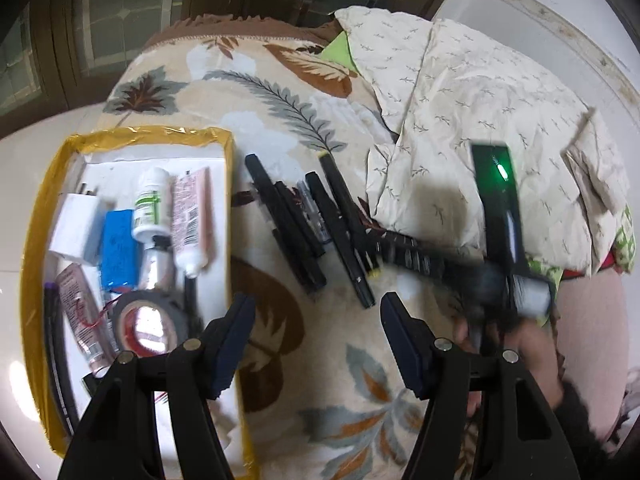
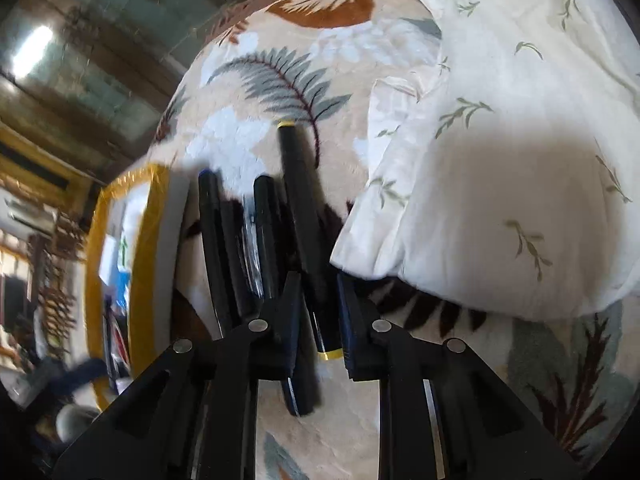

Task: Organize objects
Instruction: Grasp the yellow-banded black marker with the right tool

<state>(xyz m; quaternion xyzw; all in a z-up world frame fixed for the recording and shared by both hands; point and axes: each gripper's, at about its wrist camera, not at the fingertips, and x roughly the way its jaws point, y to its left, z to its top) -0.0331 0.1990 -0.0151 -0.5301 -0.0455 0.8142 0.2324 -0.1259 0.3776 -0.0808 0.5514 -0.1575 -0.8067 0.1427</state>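
Several black pens [image 1: 304,224] lie beside the yellow-edged tray [image 1: 230,200]; right gripper [image 2: 320,320] straddles the yellow-banded pen [image 2: 304,216], contact unclear; left gripper [image 1: 316,344] gapes, empty.

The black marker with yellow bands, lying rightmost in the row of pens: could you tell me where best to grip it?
Grip the black marker near its closer banded end, from above, jaws across its width. The right gripper already straddles it there; the neighbouring pens crowd its left side.
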